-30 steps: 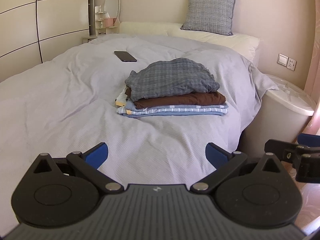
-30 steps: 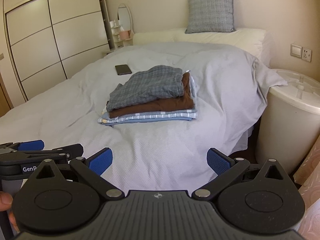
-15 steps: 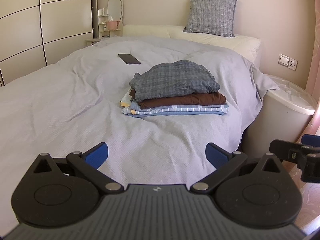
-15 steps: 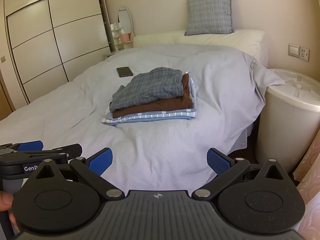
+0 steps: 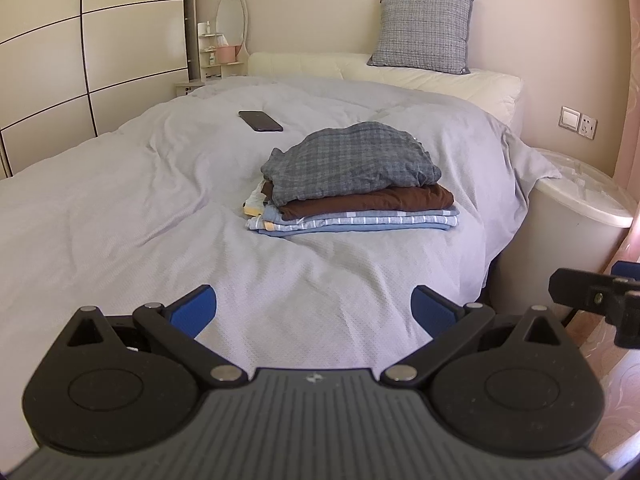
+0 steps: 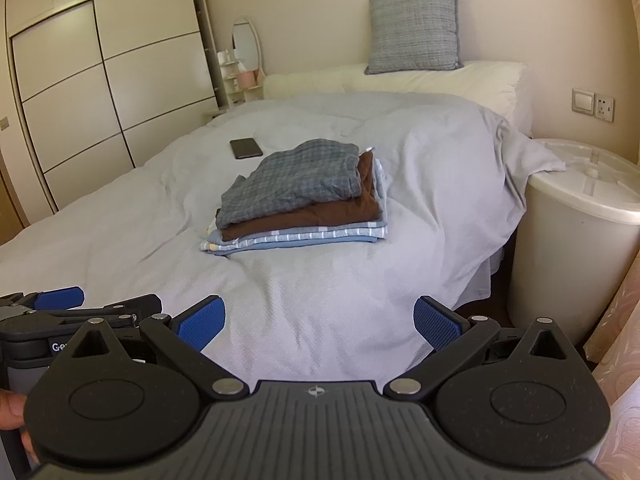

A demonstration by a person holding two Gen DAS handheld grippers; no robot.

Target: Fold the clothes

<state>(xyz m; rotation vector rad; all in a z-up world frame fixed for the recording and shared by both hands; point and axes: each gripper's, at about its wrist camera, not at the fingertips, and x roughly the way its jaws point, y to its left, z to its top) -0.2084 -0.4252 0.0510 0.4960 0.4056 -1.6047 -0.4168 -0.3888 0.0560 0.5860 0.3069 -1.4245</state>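
Note:
A stack of folded clothes rests on the grey bed cover: a grey checked garment on top, a brown one under it, blue striped ones at the bottom. My left gripper stands open over the near part of the bed, well short of the stack, nothing between its blue pads. My right gripper is open too, also empty, near the bed's front. The left gripper shows at the lower left of the right wrist view.
A black phone lies on the bed beyond the stack. A white round bin stands right of the bed. Pillows sit at the headboard, and a wardrobe lines the left wall.
Both grippers have drawn back and risen a little from the bed, so the stack looks slightly farther. Both stay open and empty.

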